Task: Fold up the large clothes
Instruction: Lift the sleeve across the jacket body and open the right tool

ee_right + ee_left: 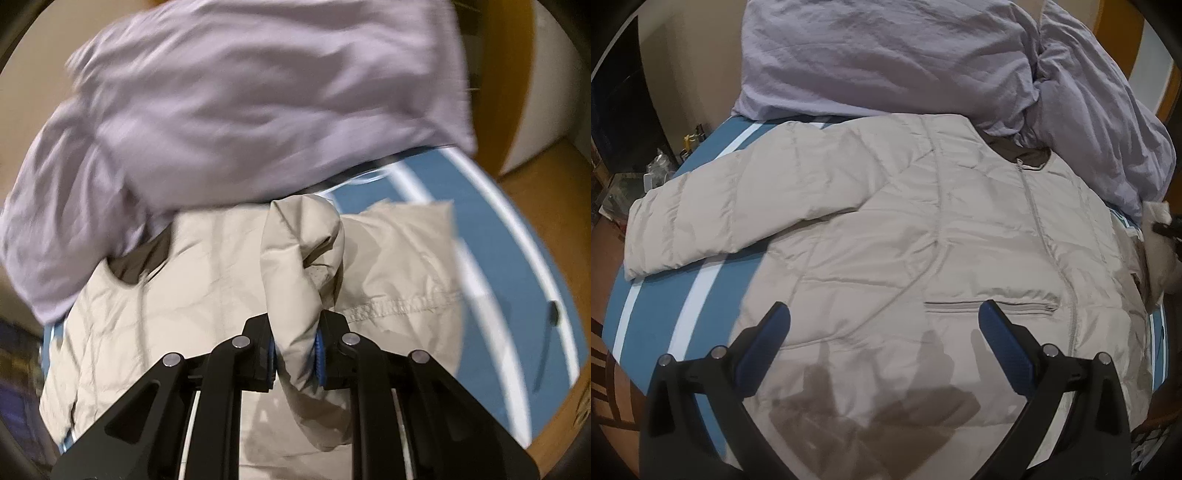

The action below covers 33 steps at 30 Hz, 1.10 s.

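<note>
Left wrist view is filled by a pale beige quilted puffer jacket (923,229), which is spread front-up, zipper closed, on a blue bedsheet with white stripes (661,306). One sleeve (713,214) is laid out flat towards the left of the picture, presumably so that it can be folded inward in its turn. The left gripper (884,317) is held above the hem area with its jaws wide apart and nothing between its blue pads (997,332); it appears to be kept in readiness rather than engaged. A crumpled lavender duvet (886,55) is bunched behind the collar, touching the jacket's far edge.

The right wrist view supplies what the left one barely catches at its right border. There the right gripper (293,354) is clenched on a gathered fold of the jacket's other sleeve (303,258), and the fabric is drawn up into a ridge above the jacket body (147,295). The cuff seems to be lifted so that this sleeve can be carried across the chest. The blur here suggests fast motion. The spread sleeve and the chest pocket (990,306) are shown only in the left view; the grip itself only in the right.
</note>
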### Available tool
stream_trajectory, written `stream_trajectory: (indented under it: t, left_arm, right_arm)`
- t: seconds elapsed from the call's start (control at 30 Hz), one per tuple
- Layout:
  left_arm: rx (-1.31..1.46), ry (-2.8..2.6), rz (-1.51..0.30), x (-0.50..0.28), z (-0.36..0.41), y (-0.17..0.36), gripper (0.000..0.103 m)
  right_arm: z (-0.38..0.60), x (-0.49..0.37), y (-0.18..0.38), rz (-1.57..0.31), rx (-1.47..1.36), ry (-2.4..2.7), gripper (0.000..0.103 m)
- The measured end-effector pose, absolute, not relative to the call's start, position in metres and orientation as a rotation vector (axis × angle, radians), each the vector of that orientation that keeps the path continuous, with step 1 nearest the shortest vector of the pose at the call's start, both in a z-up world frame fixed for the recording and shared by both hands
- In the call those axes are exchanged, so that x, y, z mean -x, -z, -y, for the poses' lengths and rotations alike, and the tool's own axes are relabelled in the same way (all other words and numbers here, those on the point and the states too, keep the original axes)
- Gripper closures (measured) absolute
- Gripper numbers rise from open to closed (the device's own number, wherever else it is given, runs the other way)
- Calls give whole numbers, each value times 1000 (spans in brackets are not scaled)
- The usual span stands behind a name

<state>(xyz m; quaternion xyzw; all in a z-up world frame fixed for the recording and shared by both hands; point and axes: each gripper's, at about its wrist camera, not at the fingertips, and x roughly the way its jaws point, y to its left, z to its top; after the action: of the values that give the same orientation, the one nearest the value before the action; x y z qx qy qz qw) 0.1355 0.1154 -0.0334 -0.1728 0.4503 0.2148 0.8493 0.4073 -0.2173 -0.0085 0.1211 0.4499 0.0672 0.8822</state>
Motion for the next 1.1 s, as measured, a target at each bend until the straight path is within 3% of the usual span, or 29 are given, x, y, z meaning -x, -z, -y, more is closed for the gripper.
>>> stream_trajectory:
  t: [0.4,0.8,0.87,1.03,1.1]
  left_arm:
    - [383,-484,-948,-116,-137,34,2]
    - [383,-480,-938,-118,-143,31,2]
    - [382,-478,-941,-120,-144,32,2]
    - [380,-480,-945,-122,-149,33,2]
    - [383,-485,-948,-122,-153,34,2]
  right_arm:
    - [80,-387,35,-1050,-161,-369,87]
    - [18,-386,36,-1084,-229,-502,86]
    - [9,-385,44,-1105,-192,-511,83]
    - [15,-382,37,-1099,-200,-544,59]
    - [22,-380,23,-1050,-216,-558,55]
